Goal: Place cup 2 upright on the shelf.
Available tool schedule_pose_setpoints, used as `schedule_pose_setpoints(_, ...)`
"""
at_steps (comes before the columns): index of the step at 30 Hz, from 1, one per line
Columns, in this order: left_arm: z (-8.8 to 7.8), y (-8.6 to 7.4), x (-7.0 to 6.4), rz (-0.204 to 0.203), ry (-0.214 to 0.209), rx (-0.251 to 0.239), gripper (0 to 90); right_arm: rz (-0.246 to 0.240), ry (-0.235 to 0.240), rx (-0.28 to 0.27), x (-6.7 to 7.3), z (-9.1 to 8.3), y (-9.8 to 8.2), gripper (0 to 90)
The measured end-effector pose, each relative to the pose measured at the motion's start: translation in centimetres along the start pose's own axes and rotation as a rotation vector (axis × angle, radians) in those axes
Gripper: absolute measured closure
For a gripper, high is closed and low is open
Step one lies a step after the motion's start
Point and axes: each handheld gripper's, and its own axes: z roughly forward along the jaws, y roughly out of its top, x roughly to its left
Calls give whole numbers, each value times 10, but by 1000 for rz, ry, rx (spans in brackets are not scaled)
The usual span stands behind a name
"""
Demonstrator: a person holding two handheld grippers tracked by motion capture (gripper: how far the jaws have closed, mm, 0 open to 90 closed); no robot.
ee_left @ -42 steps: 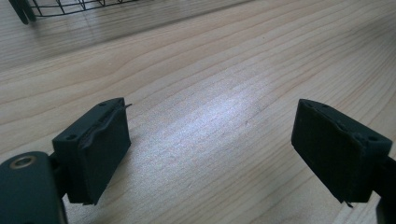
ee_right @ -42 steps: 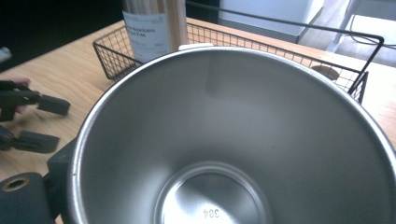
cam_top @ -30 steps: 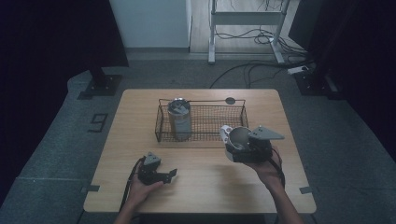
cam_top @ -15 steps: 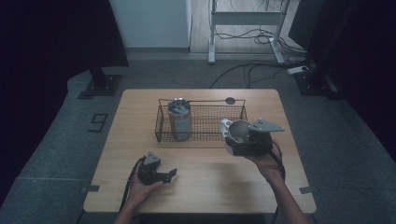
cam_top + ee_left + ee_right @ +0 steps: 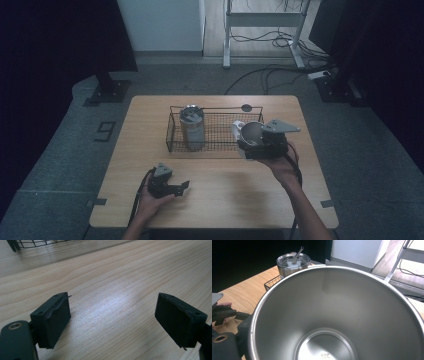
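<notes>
table [image 5: 300, 200] edge, left gripper [image 5: 184, 186] near

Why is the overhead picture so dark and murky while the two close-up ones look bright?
High view: dim and bluish, the floor's edges falling to black, the wire basket soft. Left gripper view: bright, a pale glare patch on the table between the open black jaws. Right gripper view: the steel cup looms close, its inside smoothly shaded, the lidded tumbler behind it sharp.
</notes>
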Motion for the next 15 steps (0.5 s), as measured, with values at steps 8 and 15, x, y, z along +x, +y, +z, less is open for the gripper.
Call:
schedule_pose_setpoints(8,0,0,0,0,0,2,133,-1,-5,11,-1,9,5,66)
schedule_pose_setpoints(15,0,0,-1,4,2,3,133,0,-7,14,-3,13,8,66)
